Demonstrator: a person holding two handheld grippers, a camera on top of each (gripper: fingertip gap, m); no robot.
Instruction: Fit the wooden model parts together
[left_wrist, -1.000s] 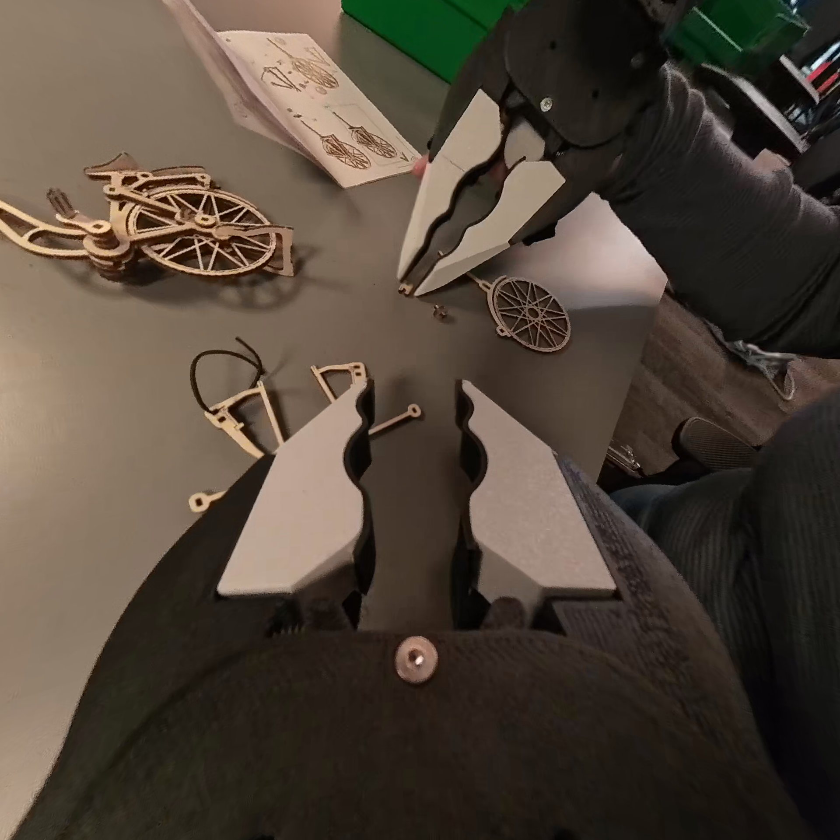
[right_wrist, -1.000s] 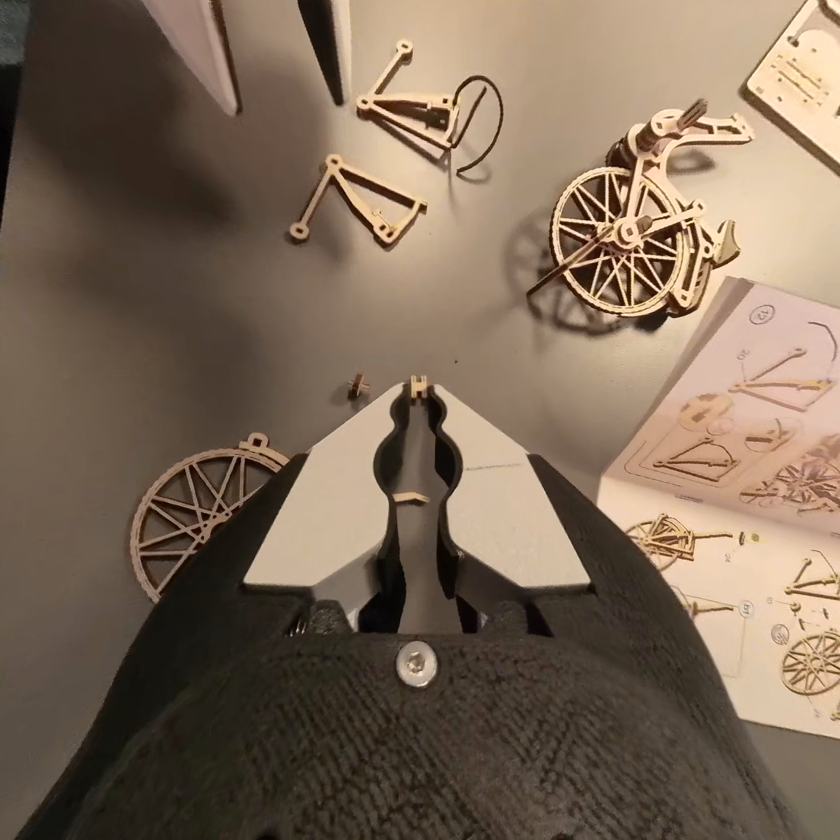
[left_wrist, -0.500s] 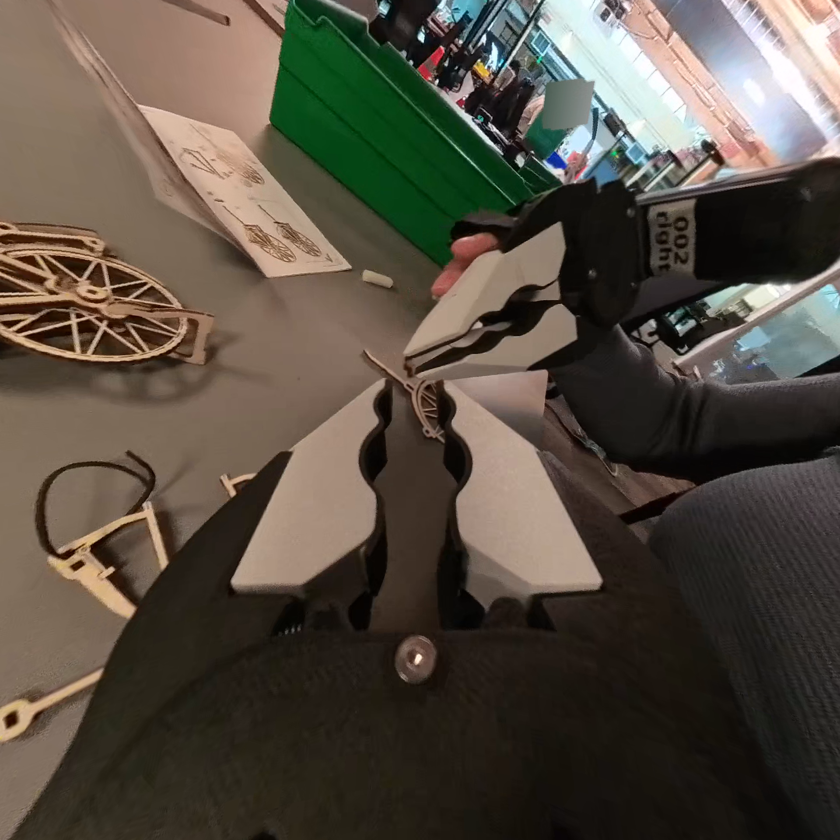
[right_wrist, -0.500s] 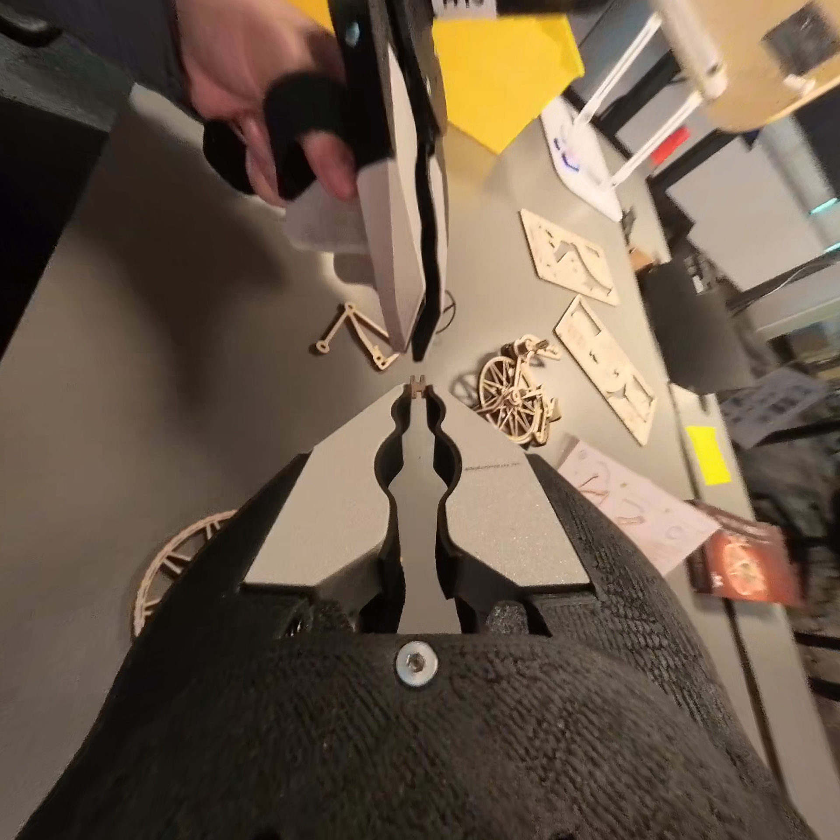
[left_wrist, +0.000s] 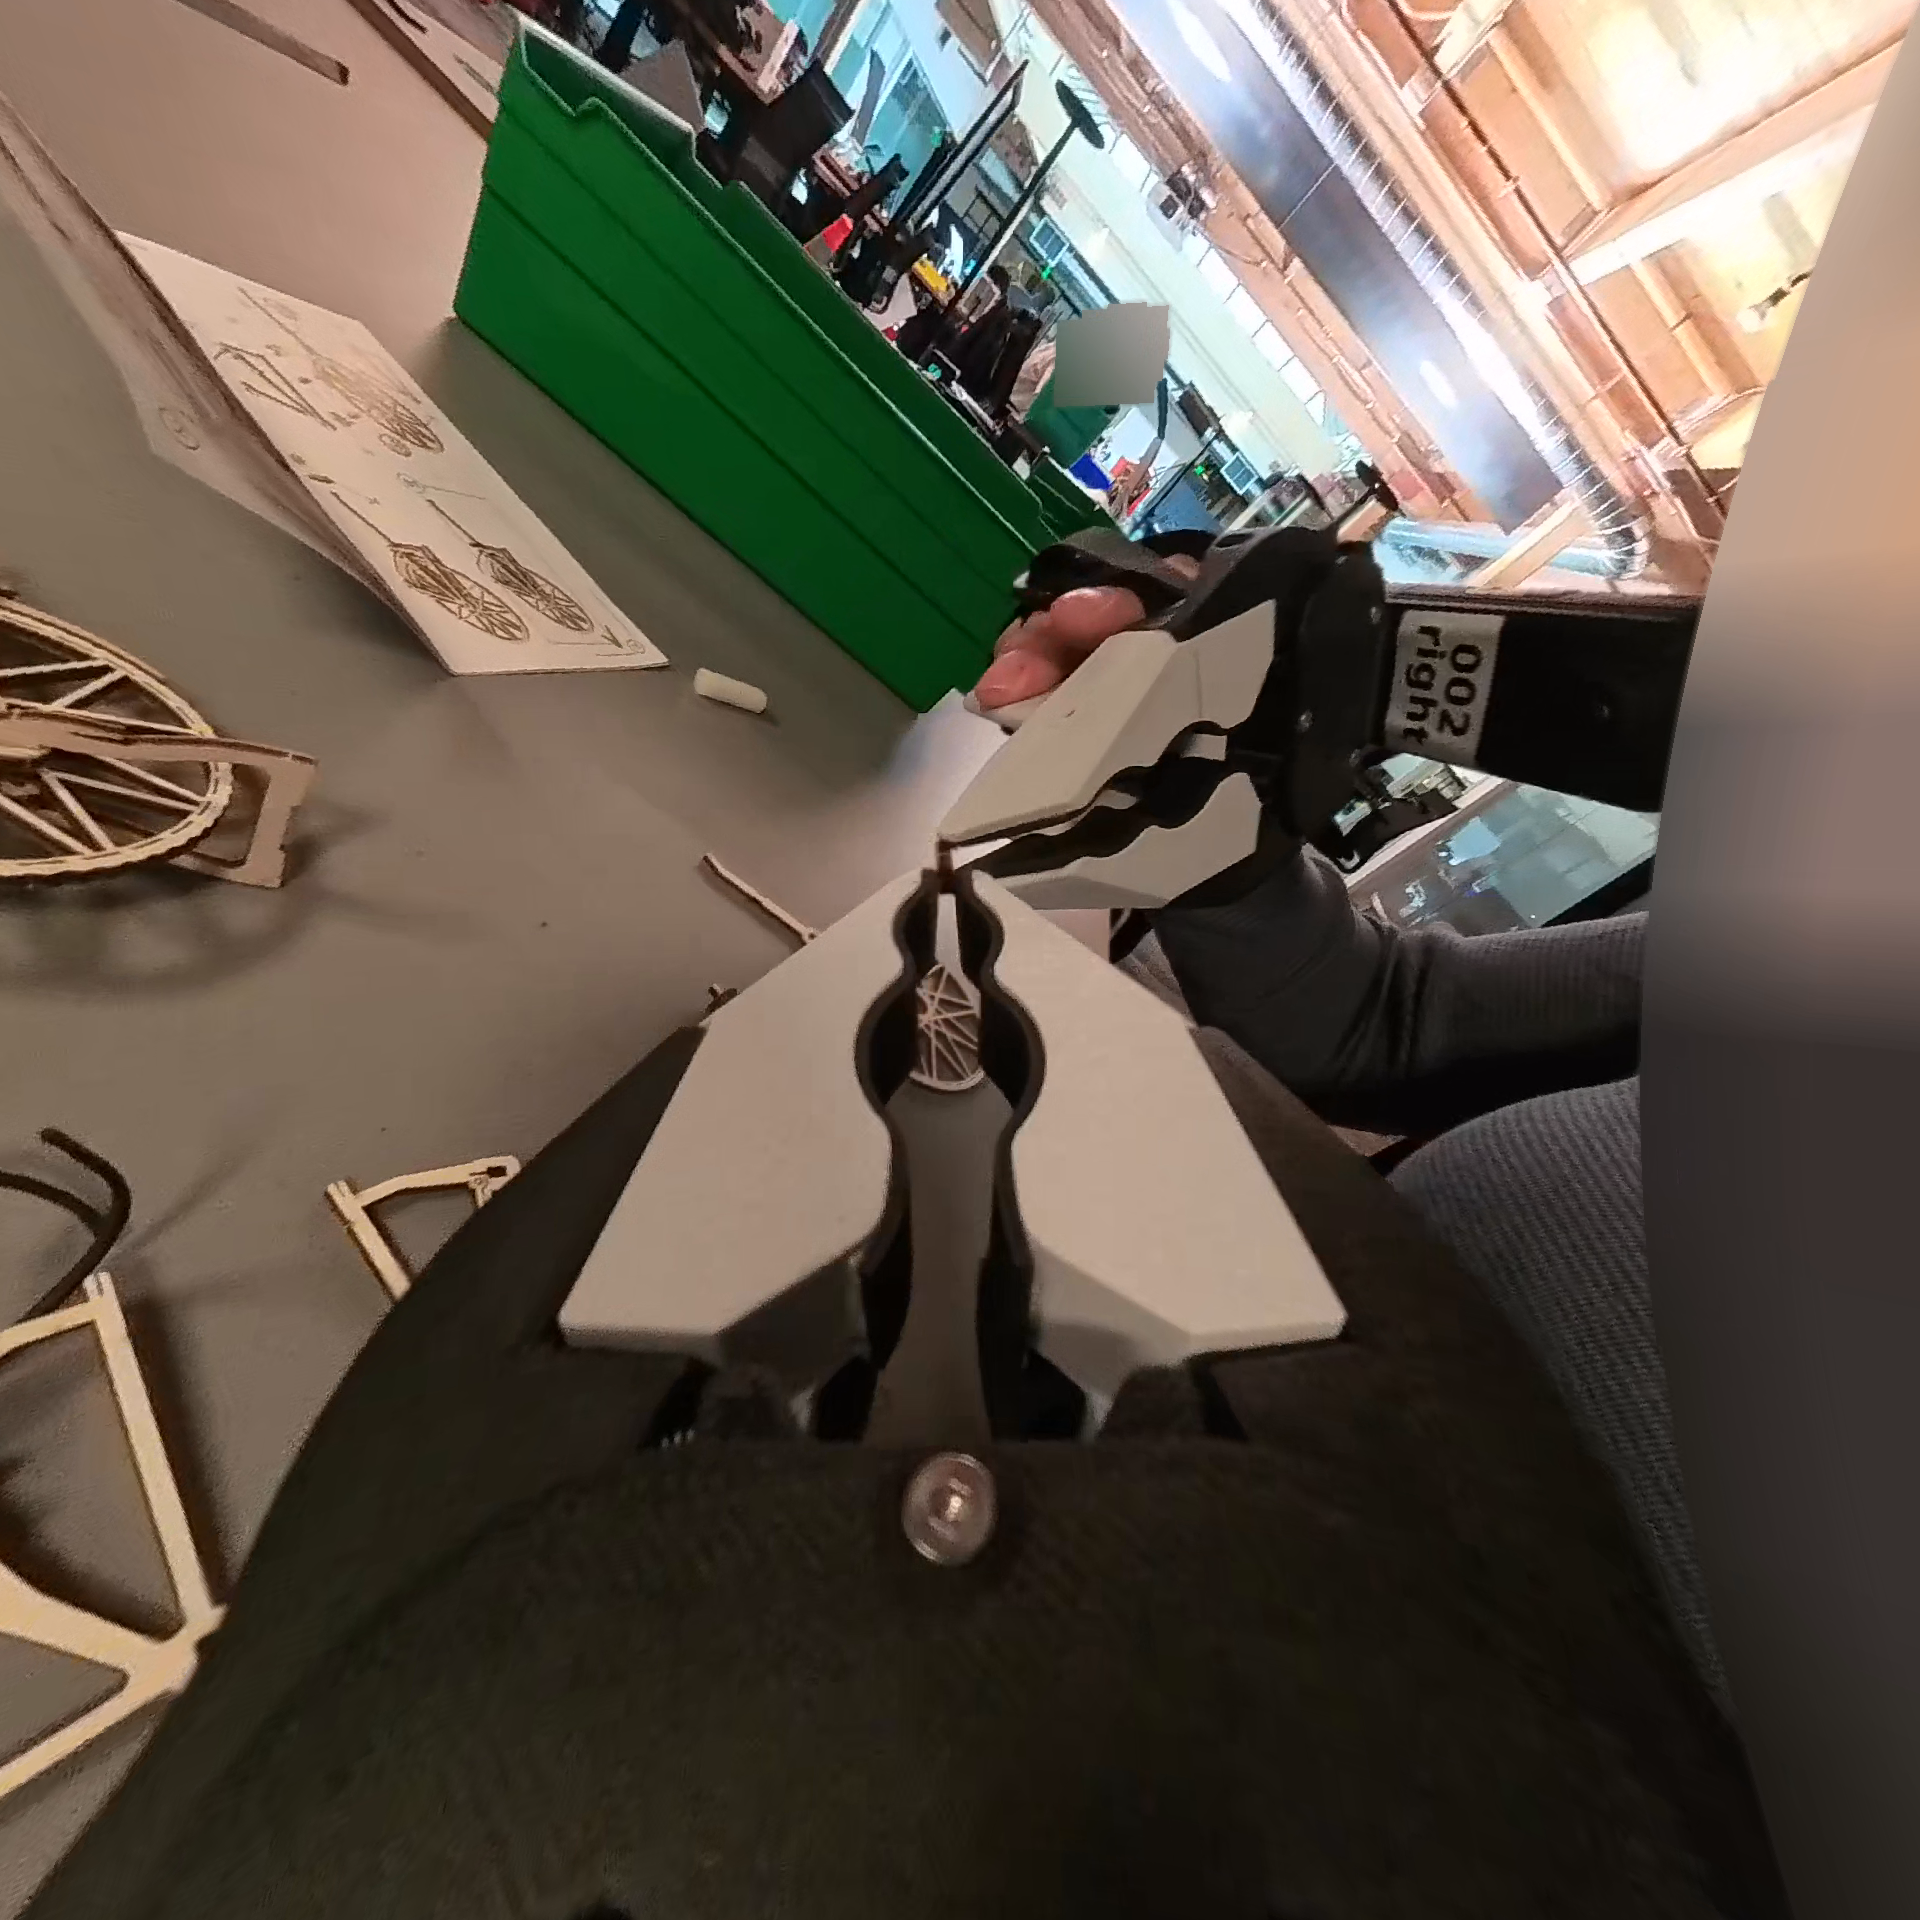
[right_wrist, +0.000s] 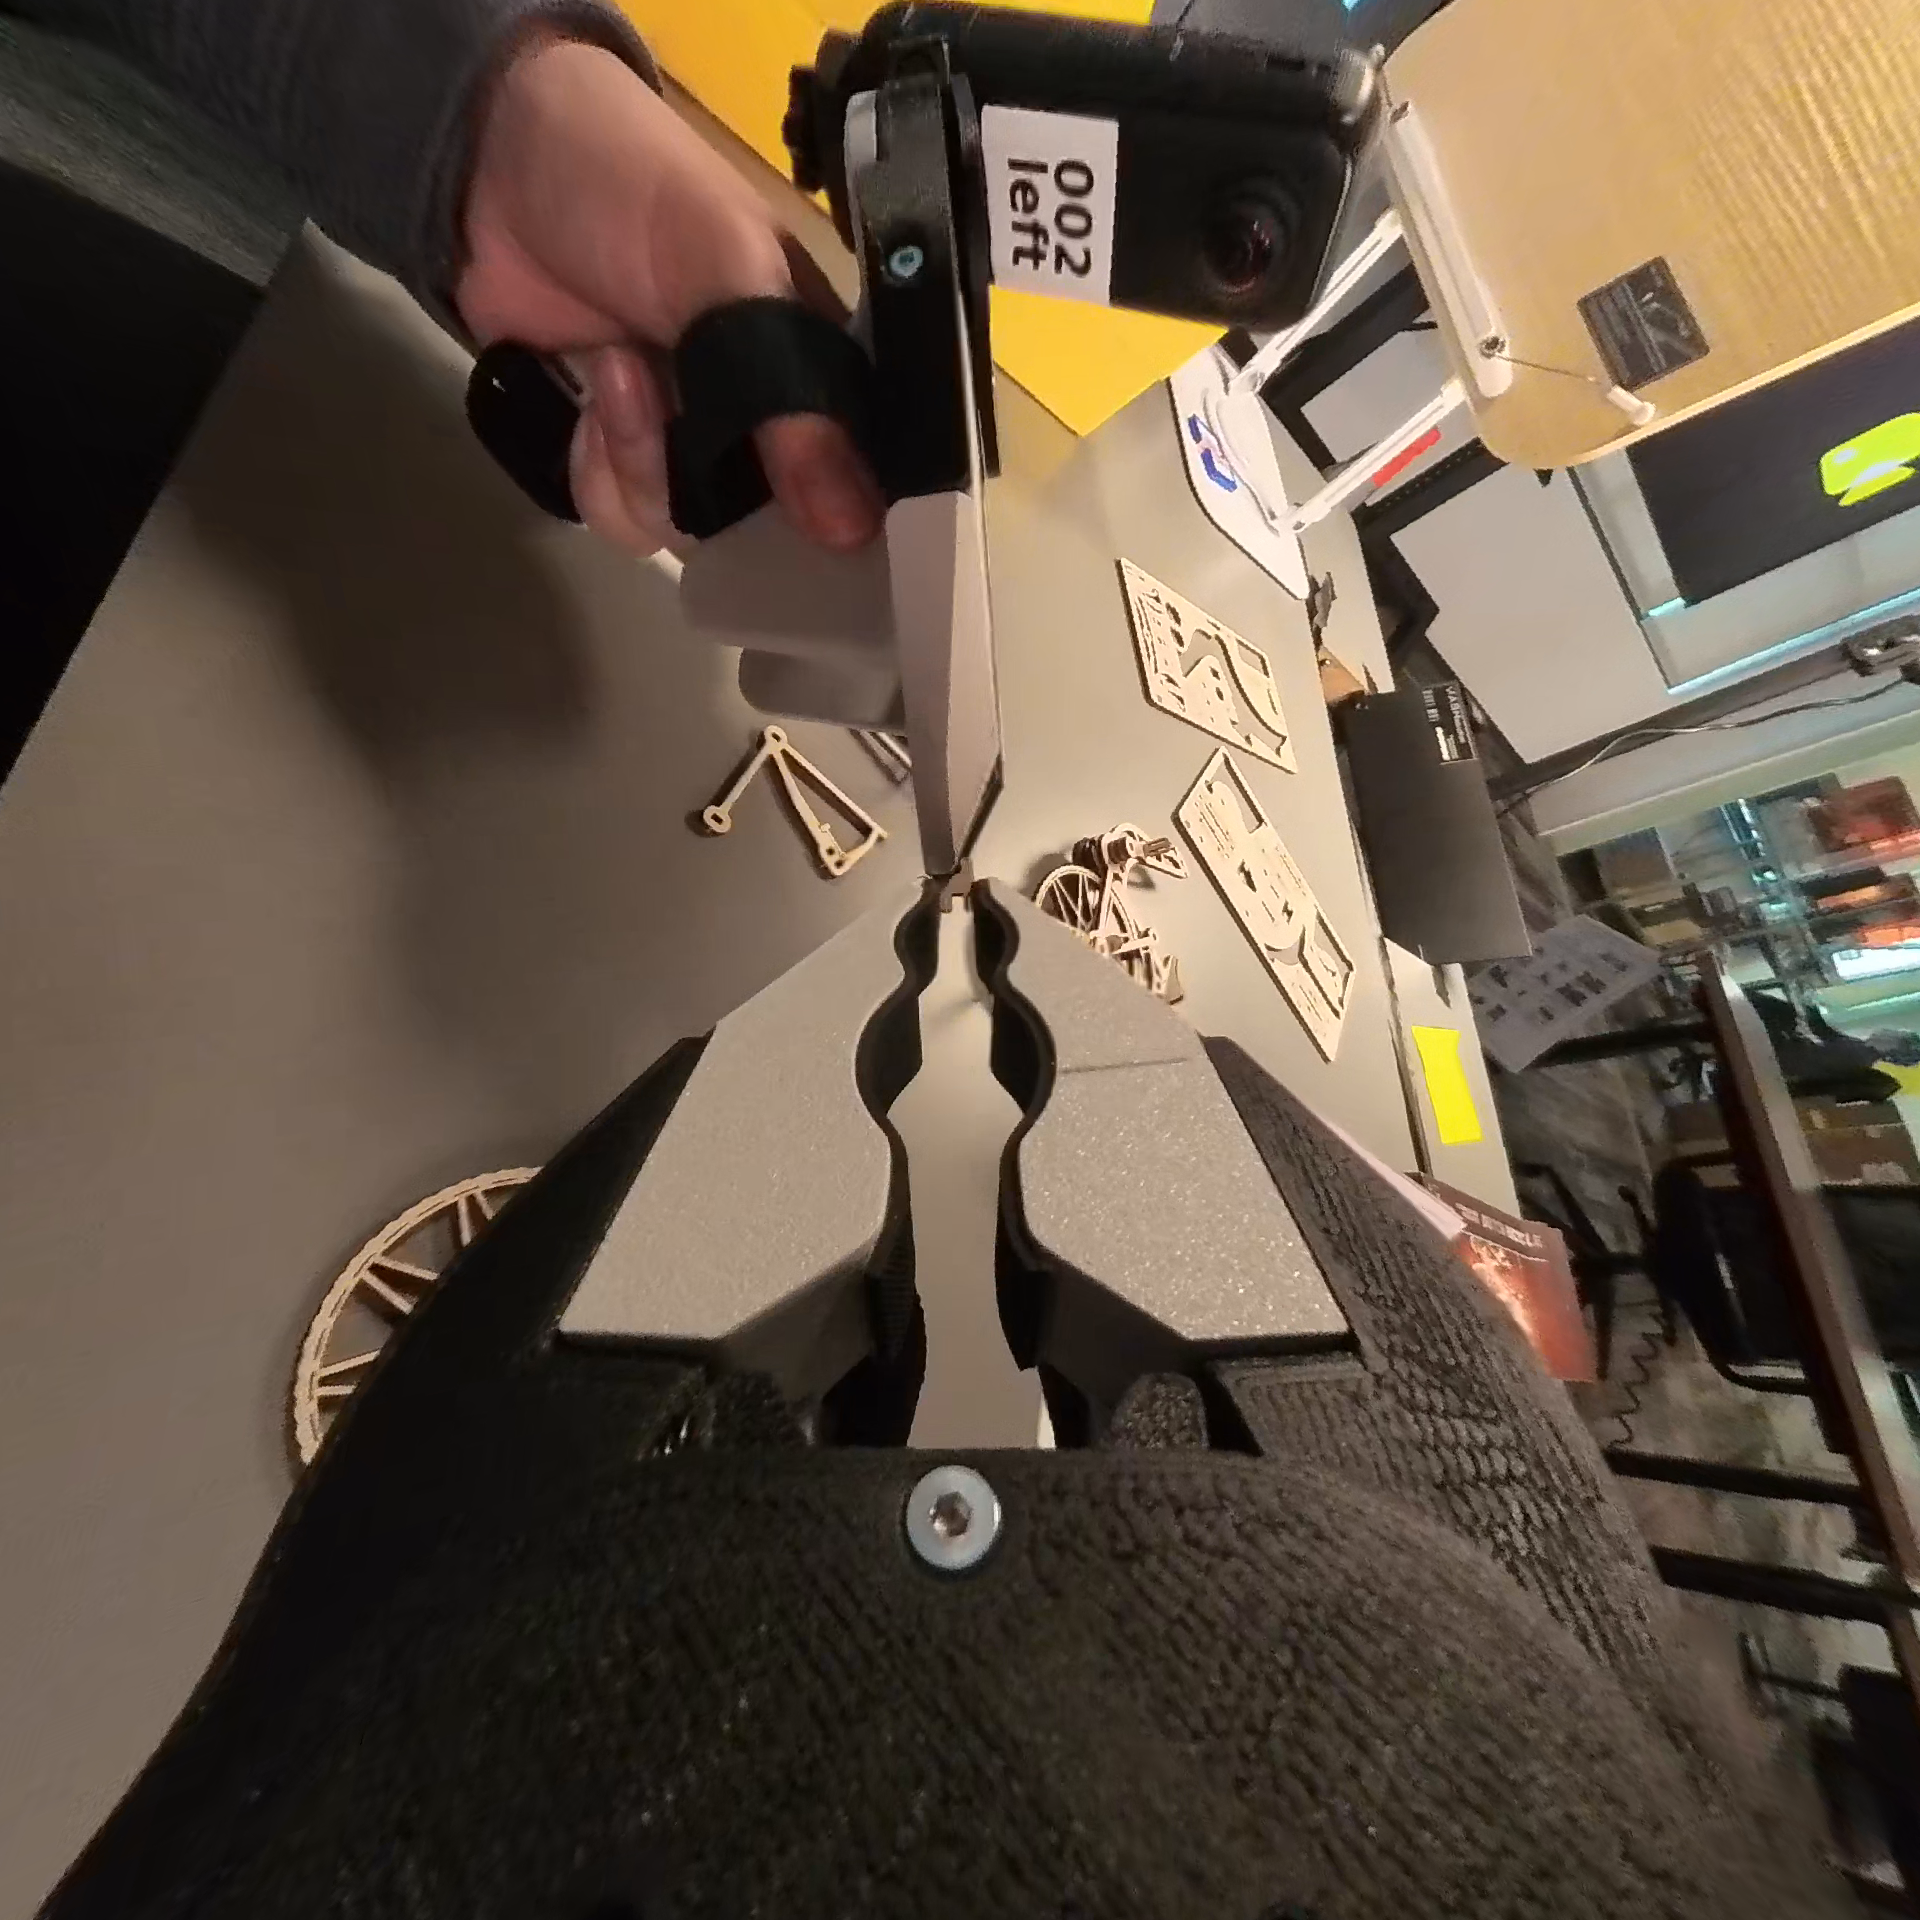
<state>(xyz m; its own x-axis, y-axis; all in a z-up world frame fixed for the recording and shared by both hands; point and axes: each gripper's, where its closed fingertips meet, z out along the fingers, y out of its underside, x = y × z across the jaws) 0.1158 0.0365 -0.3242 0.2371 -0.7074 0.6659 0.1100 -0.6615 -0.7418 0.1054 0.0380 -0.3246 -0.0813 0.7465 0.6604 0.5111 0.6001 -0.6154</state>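
My right gripper (right_wrist: 951, 899) is shut on a small wooden connector (right_wrist: 954, 891) held at its tips above the grey table (right_wrist: 312, 831). My left gripper (left_wrist: 948, 883) meets it tip to tip, and its jaws are closed to a narrow gap on the far end of the same connector (left_wrist: 940, 868). The right gripper (left_wrist: 951, 844) comes in from the upper right in the left wrist view. The left gripper (right_wrist: 940, 857) hangs down edge-on in the right wrist view. A loose spoked wheel (right_wrist: 416, 1278) lies on the table under the right gripper.
A part-built wooden bicycle (left_wrist: 94, 769) stands at the left, also in the right wrist view (right_wrist: 1112, 914). Triangular frame parts (left_wrist: 416, 1205) and a black cord (left_wrist: 94, 1216) lie near. An instruction booklet (left_wrist: 343, 457), a green bin (left_wrist: 727, 416) and two cut-out sheets (right_wrist: 1268, 904) sit farther off. Both grippers' tips are roughly 12 centimetres from the part-built wooden bicycle (left_wrist: 94, 769).
Both grippers rose from the table and tilted up. The left gripper closed from wide open and came tip to tip with the right gripper, onto the connector.
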